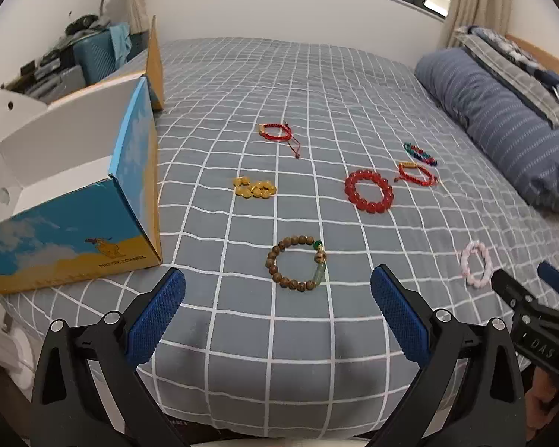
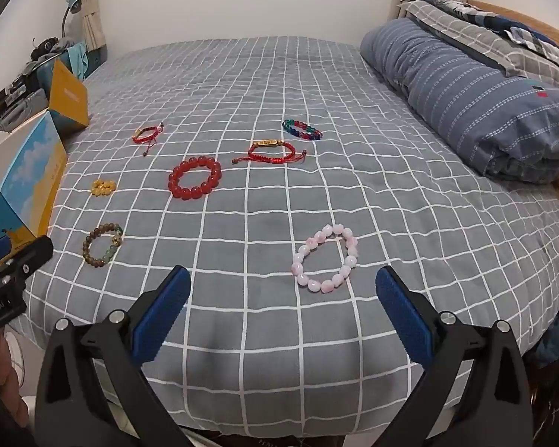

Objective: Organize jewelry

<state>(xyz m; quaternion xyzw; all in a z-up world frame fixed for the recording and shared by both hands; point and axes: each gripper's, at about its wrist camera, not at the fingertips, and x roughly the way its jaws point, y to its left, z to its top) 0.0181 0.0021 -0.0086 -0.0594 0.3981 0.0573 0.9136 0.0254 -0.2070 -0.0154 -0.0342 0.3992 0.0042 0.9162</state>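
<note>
My left gripper (image 1: 277,311) stands wide apart with nothing between its blue pads, and so does my right gripper (image 2: 283,311); both hover over the near edge of the checked bedsheet (image 1: 242,335).

Dead ahead of my left, at twelve o'clock and near, lies the wooden bead bracelet (image 1: 297,263) with its green stones. The pink bead bracelet (image 2: 326,259) sits at about one o'clock from my right. Farther out lie the red bead bracelet (image 2: 194,177), the yellow bead bracelet (image 1: 254,187), two red cord bracelets (image 1: 278,132) (image 2: 272,151) and a multicoloured glass-bead bracelet (image 2: 302,129). The open cardboard box (image 1: 74,201) stands at ten o'clock from my left, and I judge it the likely home for them.

These should be light, limp loops. Smooth round beads will likely roll off my pads, so I'd pinch across one side of the ring, pressing into the soft sheet. The cords should grip more easily, though their loose tails may snag.
</note>
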